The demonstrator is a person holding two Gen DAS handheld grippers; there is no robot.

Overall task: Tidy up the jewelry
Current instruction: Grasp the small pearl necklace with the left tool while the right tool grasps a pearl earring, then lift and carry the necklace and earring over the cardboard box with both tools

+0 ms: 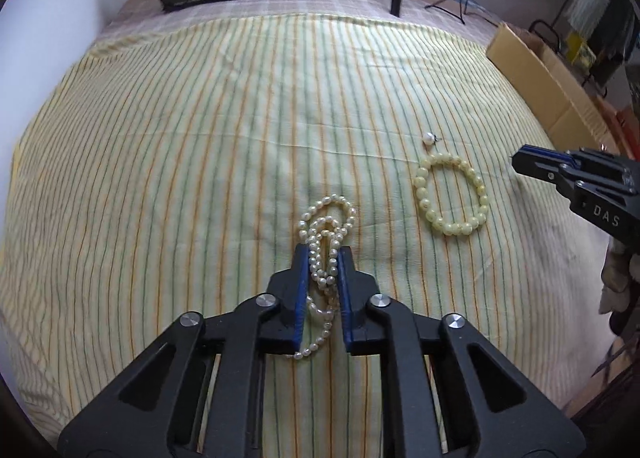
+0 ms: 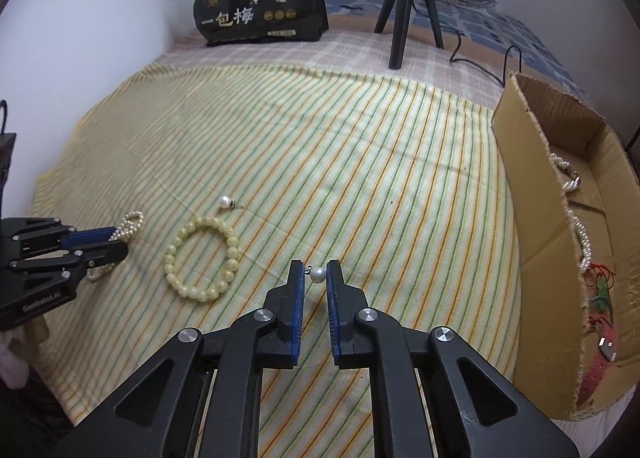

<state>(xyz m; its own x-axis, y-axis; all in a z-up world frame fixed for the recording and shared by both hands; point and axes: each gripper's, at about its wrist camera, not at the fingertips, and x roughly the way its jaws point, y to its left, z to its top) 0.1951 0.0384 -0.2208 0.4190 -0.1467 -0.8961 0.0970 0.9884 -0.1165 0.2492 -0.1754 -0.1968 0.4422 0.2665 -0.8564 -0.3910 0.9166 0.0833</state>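
A white pearl necklace (image 1: 325, 242) lies bunched on the striped cloth, with my left gripper (image 1: 323, 254) around it; its jaws stand a little apart with the strands between them. The necklace also shows in the right wrist view (image 2: 130, 223). A yellow bead bracelet (image 1: 451, 194) (image 2: 202, 258) lies to the right of it. One pearl earring (image 1: 429, 138) (image 2: 226, 202) lies beyond the bracelet. My right gripper (image 2: 314, 272) is open around a second pearl earring (image 2: 318, 275), which touches the right pad.
An open cardboard box (image 2: 532, 194) (image 1: 532, 70) at the right edge of the bed holds pearl strands and red and green pieces. A black snack bag (image 2: 260, 2) and a tripod (image 2: 404, 2) stand at the back. A wall is on the left.
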